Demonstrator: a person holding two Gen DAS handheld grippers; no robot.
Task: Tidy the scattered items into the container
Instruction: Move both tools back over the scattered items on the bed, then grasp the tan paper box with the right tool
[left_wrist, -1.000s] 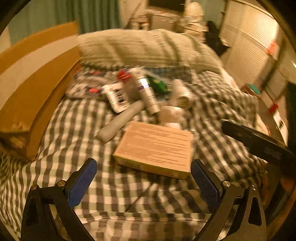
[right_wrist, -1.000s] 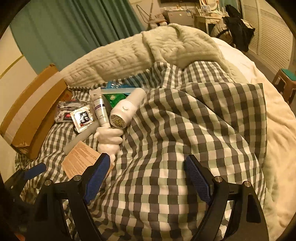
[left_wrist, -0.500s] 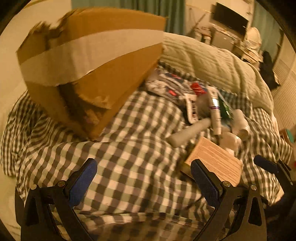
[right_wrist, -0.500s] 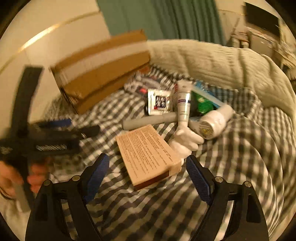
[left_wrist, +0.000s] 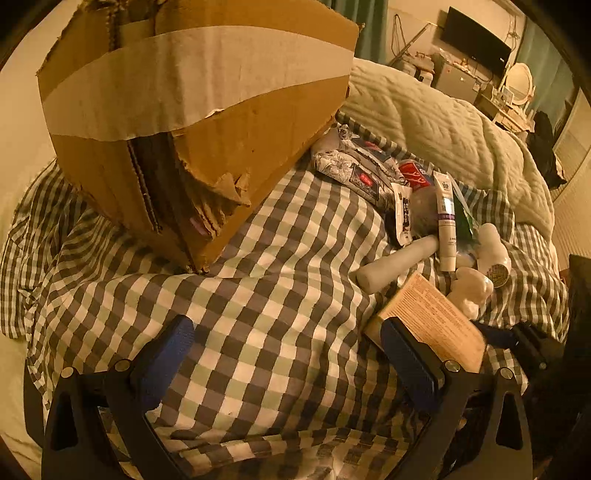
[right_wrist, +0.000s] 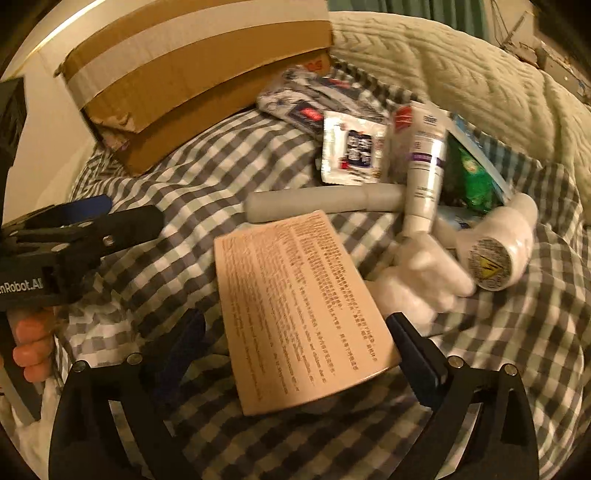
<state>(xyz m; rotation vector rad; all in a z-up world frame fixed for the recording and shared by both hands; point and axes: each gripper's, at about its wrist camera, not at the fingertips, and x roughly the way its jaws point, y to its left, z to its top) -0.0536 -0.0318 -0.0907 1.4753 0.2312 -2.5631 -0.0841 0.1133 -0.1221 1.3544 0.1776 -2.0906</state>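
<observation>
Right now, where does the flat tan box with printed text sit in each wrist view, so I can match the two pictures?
Left wrist: the flat tan box lies at lower right on the checked cover, partly behind the left gripper's right-side finger.
Right wrist: it fills the lower centre, between the open fingers of the right gripper.
Shared landmark: the grey cylinder lies just beyond the box in both.

Black gripper (left_wrist: 286, 356), blue pads (left_wrist: 164, 354), silver screws
</observation>
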